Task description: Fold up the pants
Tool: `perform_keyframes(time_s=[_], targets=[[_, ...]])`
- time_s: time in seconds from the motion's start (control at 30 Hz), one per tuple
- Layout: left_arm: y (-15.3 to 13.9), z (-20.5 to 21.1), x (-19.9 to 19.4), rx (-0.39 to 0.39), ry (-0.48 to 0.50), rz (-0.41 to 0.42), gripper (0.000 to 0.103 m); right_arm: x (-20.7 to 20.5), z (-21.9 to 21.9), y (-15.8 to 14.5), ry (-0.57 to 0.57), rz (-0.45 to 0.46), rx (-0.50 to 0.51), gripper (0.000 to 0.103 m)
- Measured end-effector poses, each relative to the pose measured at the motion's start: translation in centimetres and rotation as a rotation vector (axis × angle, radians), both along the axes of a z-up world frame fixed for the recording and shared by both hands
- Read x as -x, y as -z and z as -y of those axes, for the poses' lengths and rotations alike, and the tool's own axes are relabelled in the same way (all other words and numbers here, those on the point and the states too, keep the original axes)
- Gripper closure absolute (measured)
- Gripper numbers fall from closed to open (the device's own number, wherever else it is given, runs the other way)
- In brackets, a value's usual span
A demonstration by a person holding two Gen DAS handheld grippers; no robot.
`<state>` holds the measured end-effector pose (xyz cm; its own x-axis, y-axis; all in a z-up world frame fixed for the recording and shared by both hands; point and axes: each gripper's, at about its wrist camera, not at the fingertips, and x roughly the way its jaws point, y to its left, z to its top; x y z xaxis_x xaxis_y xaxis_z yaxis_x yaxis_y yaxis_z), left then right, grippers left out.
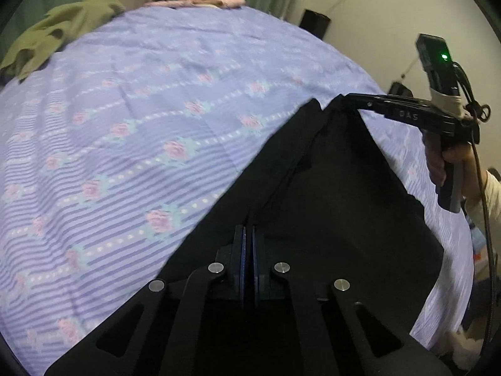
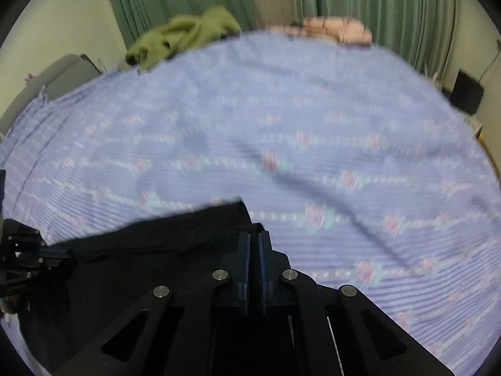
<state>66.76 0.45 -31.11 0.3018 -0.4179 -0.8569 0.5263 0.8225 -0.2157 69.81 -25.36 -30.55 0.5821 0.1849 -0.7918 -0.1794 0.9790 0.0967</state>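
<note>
Black pants [image 1: 328, 188] lie on bed [image 1: 156, 109], 5 o'clock. Left gripper [image 1: 249, 244] and right gripper [image 2: 254, 250] each clamped on an edge — soft, limp cloth; grip at corners.

A: Can you read any words here?

B: Only one small bit. In the left wrist view, at the upper right of the frame, the black metal right gripper [image 1: 341, 98] has pale letters on its side. They look like "DAS".

A: Are you sure of the letters?

B: Not fully. They are tiny and a bit blurry.

A: And in the right wrist view?

B: Nothing to read there. It is too blurry.
</note>
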Motion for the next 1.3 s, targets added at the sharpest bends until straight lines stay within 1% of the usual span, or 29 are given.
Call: perform_keyframes(time_s=[0.03,0.1,0.17,0.23,0.3,0.33,0.37,0.4,0.43,0.47,0.5,0.53,0.57,0.6,0.63,0.7,0.73,0.83,0.9,0.97,1.0,1.07,1.2,1.3], targets=[[0.0,-0.2,-0.1,-0.008,-0.007,0.002,0.098,-0.2,-0.2,-0.6,-0.002,0.016,0.008,0.097],[0.4,-0.7,-0.7,-0.031,-0.023,-0.006,0.098,-1.3,-0.9,-0.7,-0.019,0.005,0.016,0.097],[0.8,-1.2,-1.2,-0.063,-0.037,-0.012,0.098,-2.5,-1.8,-0.2,-0.033,-0.013,0.045,0.097],[1.0,-1.9,-1.5,-0.056,-0.048,-0.019,0.098,-3.3,-2.3,0.5,-0.035,-0.033,0.052,0.097],[1.3,-2.1,-1.5,-0.076,-0.054,-0.02,0.097,-3.6,-2.4,1.0,-0.024,-0.036,0.056,0.097],[1.4,-2.0,-1.6,-0.082,-0.055,-0.016,0.096,-3.9,-2.5,1.1,-0.004,-0.028,0.08,0.097],[1.5,-1.9,-1.6,-0.092,-0.066,-0.013,0.089,-3.9,-2.5,1.1,0.01,-0.026,0.097,0.097],[1.6,-1.7,-1.8,-0.105,-0.081,-0.013,0.078,-3.9,-2.5,1.0,0.033,-0.021,0.114,0.096],[1.5,-1.8,-1.8,-0.112,-0.103,-0.013,0.072,-3.8,-2.4,0.7,0.059,-0.019,0.125,0.089],[0.9,-2.4,-1.6,-0.096,-0.127,-0.008,0.062,-3.4,-2.5,0.2,0.074,-0.015,0.128,0.073],[-0.1,-3.2,-1.2,-0.059,-0.149,0.0,0.055,-2.7,-2.8,-0.8,0.08,0.008,0.128,0.064],[-1.0,-4.2,-0.7,-0.025,-0.172,0.01,0.05,-2.0,-3.2,-1.7,0.082,0.033,0.131,0.05],[-2.2,-5.3,0.0,0.003,-0.199,0.028,0.043,-0.9,-3.8,-2.8,0.082,0.064,0.138,0.047],[-3.2,-6.5,0.9,0.019,-0.218,0.05,0.041,0.1,-4.6,-4.0,0.07,0.091,0.141,0.047],[-4.5,-8.2,2.5,0.033,-0.233,0.079,0.041,1.1,-5.2,-4.9,0.059,0.111,0.135,0.046],[-6.0,-10.8,5.0,0.031,-0.255,0.104,0.038,3.2,-7.0,-6.7,0.042,0.143,0.115,0.037],[-6.3,-11.8,5.9,0.022,-0.264,0.107,0.038,4.4,-8.2,-7.3,0.026,0.154,0.1,0.033],[-6.2,-15.5,9.3,-0.051,-0.278,0.09,0.038,7.5,-11.8,-7.6,-0.04,0.167,0.071,0.032],[-5.2,-17.7,10.8,-0.085,-0.279,0.045,0.039,9.5,-15.1,-6.5,-0.107,0.151,0.096,0.032],[-4.1,-19.6,11.9,-0.085,-0.289,-0.013,0.04,11.2,-17.6,-5.2,-0.162,0.125,0.094,0.032],[-3.6,-20.3,12.2,-0.083,-0.294,-0.037,0.043,11.8,-18.7,-4.4,-0.183,0.104,0.093,0.032],[-2.7,-21.0,12.5,-0.088,-0.298,-0.06,0.046,13.0,-20.7,-2.7,-0.224,0.056,0.092,0.032],[-1.6,-20.9,11.5,-0.101,-0.305,-0.073,0.046,14.7,-22.3,-1.0,-0.236,-0.017,0.048,0.032],[0.2,-20.4,10.2,-0.088,-0.31,-0.13,0.047,15.3,-22.2,-0.5,-0.217,-0.039,0.038,0.032]])
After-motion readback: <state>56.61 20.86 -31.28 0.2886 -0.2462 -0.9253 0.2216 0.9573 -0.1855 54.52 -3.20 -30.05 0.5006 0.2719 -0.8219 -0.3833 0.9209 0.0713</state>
